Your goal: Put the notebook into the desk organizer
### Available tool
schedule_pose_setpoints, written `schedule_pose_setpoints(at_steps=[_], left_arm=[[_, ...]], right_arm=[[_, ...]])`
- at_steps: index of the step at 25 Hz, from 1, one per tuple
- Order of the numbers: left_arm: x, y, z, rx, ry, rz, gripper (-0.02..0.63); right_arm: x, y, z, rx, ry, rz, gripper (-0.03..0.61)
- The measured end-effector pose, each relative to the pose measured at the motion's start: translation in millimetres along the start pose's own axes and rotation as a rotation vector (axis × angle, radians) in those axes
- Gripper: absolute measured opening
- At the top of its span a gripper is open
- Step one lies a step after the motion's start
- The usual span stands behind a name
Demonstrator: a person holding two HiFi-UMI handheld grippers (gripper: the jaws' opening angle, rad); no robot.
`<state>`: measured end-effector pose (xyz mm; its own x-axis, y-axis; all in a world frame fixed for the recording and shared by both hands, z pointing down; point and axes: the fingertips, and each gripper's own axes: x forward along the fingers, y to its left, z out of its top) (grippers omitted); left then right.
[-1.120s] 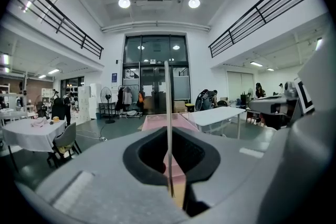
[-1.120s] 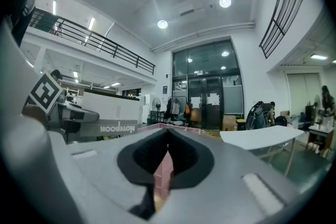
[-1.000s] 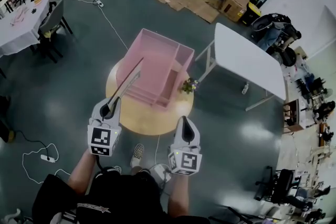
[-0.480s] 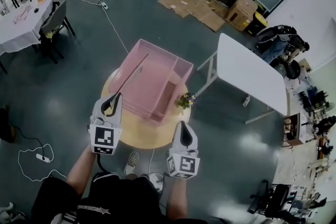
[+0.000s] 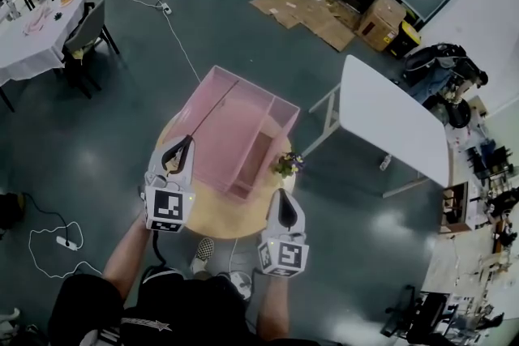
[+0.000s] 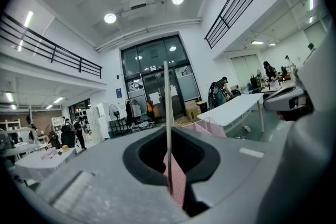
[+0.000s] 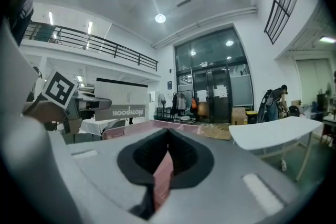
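The left tool (image 5: 180,148) is clamped shut on the notebook's (image 5: 212,109) near end; in its own view the notebook (image 6: 166,113) stands on edge between the closed jaws. From there it slants away over the left side of the organizer (image 5: 258,87), towards that box's far corner. Whether it touches the organizer I cannot tell. It is thin, a mere dark line edge-on; the right gripper view shows a grey band printed "Notebook" (image 7: 119,111). The pink, compartmented organizer covers the far half of the round wooden tabletop (image 5: 235,216). The right tool (image 5: 285,207) hangs over the near edge, jaws together, empty.
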<state>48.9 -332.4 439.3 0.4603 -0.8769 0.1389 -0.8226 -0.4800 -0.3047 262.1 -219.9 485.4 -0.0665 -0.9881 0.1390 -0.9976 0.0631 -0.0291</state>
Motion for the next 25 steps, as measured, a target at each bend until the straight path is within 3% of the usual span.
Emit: schedule_pose_setpoints(at_steps=[12,25], left_arm=[[46.9,-14.1,-9.2,0.211,0.051,-0.011,0.018],[80.1,-38.8,-27.4,0.542,0.121,-0.015,0.018]], right_arm=[[7.9,-16.6,-18.2,0.023,0.032,-0.008,0.005],[12.4,-32.3,-32.8,0.048,0.069,-0.019,0.005]])
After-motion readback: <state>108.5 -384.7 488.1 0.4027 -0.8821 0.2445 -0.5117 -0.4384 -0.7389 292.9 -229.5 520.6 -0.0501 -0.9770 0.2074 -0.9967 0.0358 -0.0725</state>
